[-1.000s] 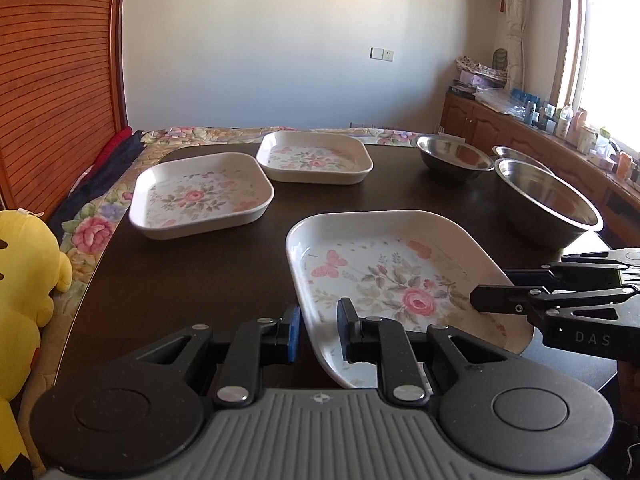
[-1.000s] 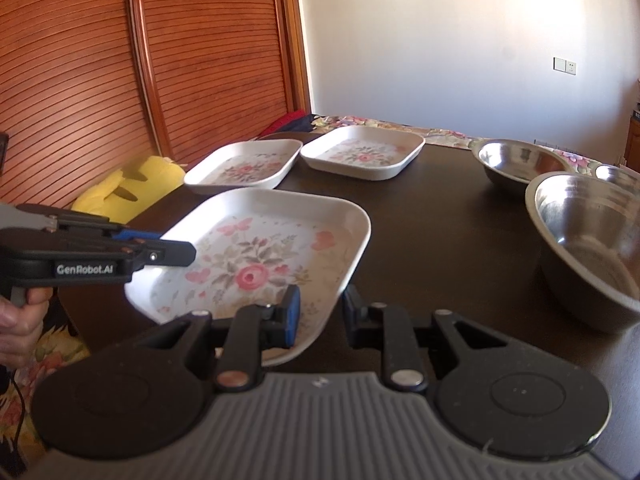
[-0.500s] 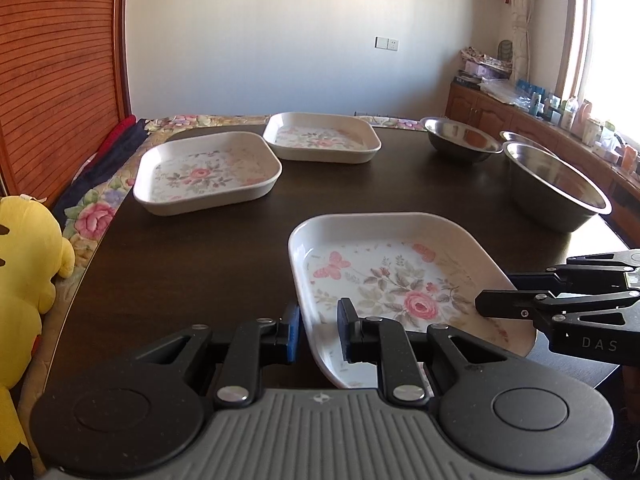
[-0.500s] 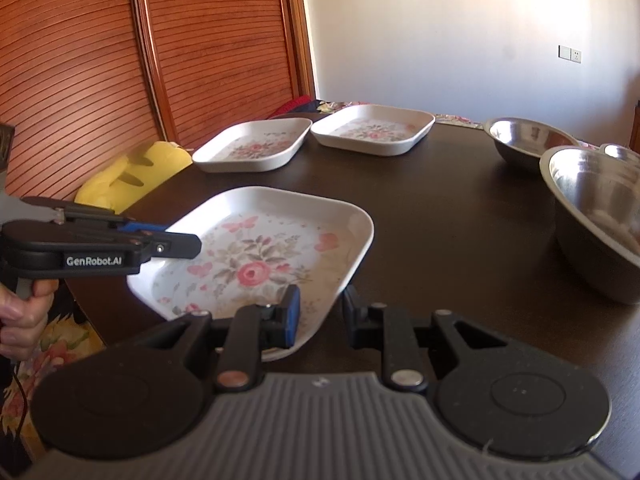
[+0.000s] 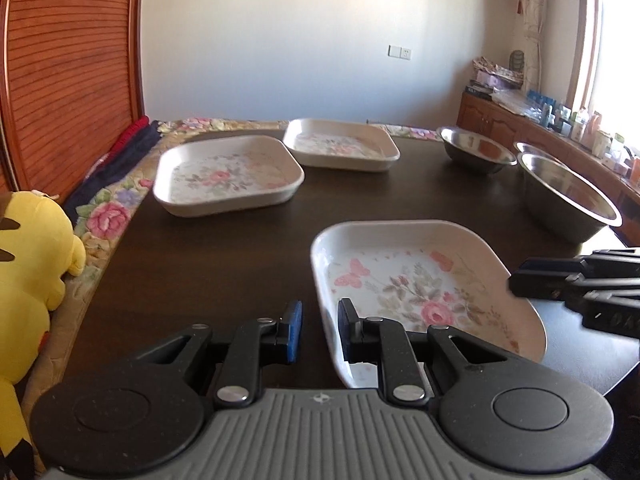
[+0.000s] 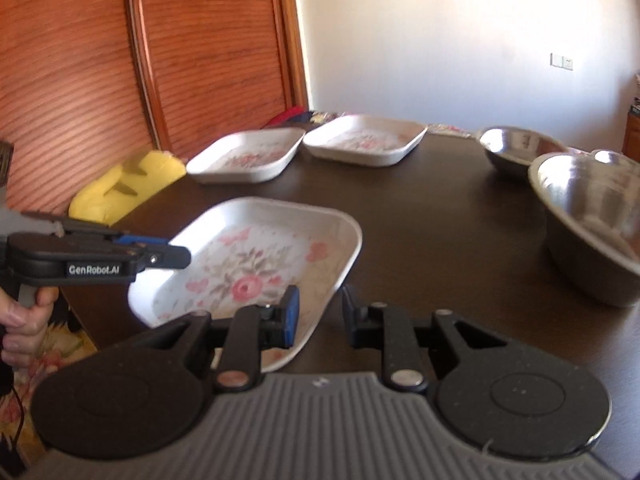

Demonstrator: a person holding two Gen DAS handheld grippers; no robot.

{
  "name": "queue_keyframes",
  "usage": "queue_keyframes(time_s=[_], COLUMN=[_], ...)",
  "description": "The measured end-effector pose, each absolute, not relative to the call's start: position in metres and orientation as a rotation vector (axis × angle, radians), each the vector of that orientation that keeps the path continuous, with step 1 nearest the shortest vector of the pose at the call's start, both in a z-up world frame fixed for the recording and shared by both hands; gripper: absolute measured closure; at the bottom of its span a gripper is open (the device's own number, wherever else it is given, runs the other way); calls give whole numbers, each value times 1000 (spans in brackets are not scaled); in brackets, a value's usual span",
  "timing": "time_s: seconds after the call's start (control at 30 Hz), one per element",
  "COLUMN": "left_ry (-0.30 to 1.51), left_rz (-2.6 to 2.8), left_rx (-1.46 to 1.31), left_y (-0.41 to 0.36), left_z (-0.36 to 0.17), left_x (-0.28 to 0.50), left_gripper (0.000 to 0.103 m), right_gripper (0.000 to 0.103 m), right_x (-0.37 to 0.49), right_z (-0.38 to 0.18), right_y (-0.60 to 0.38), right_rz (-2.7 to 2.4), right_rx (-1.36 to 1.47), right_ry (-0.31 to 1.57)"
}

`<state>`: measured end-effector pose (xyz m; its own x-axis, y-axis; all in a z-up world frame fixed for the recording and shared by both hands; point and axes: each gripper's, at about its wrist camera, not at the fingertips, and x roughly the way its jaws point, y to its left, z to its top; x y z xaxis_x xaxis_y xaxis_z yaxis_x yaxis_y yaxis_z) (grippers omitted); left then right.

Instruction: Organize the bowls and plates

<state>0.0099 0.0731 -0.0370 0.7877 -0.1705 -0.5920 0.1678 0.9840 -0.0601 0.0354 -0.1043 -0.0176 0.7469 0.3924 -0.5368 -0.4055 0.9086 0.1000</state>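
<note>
A white square plate with a rose pattern (image 5: 408, 280) (image 6: 260, 248) is held at the near edge of the dark table (image 5: 200, 264). My left gripper (image 5: 319, 332) is shut on its left rim, one finger inside the plate and one outside. My right gripper (image 6: 320, 316) is shut on the opposite rim in the same way. Each gripper also shows side-on in the other's view. Two more floral plates (image 5: 228, 176) (image 5: 340, 144) lie side by side at the far left. A large steel bowl (image 5: 560, 220) and a smaller one (image 5: 476, 154) stand at the right.
A third small steel bowl (image 5: 536, 148) peeks out behind the large one. A yellow plush toy (image 5: 28, 264) sits on the floral cloth left of the table. A person's hand (image 6: 24, 320) holds the left gripper's handle. A sideboard with bottles runs along the right wall.
Both grippers keep the same hold on the rose plate. The views have drifted only slightly, and nothing on the table has moved.
</note>
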Motion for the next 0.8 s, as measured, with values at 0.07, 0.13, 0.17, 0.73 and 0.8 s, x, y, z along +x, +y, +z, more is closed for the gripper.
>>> queue_keyframes(time_s=[0.07, 0.13, 0.17, 0.73, 0.8], left_ry=[622, 607, 600, 544, 547], left_rz=[-176, -171, -169, -114, -106], left_rx=[-2, -3, -5, 27, 31], left_y=[77, 80, 82, 121, 127], left_z=[-31, -25, -22, 5, 5], left_x=[10, 10, 10, 54, 61], left_gripper=[79, 75, 73, 52, 50], right_gripper=[78, 78, 78, 72, 71], right_x=[36, 37, 38, 82, 89], right_z=[-10, -1, 4, 46, 47], right_y=[-109, -112, -114, -75, -67], right_rz=[432, 432, 432, 506, 517], right_rx=[-16, -16, -20, -82, -89], right_ry=[562, 541, 531, 477, 484])
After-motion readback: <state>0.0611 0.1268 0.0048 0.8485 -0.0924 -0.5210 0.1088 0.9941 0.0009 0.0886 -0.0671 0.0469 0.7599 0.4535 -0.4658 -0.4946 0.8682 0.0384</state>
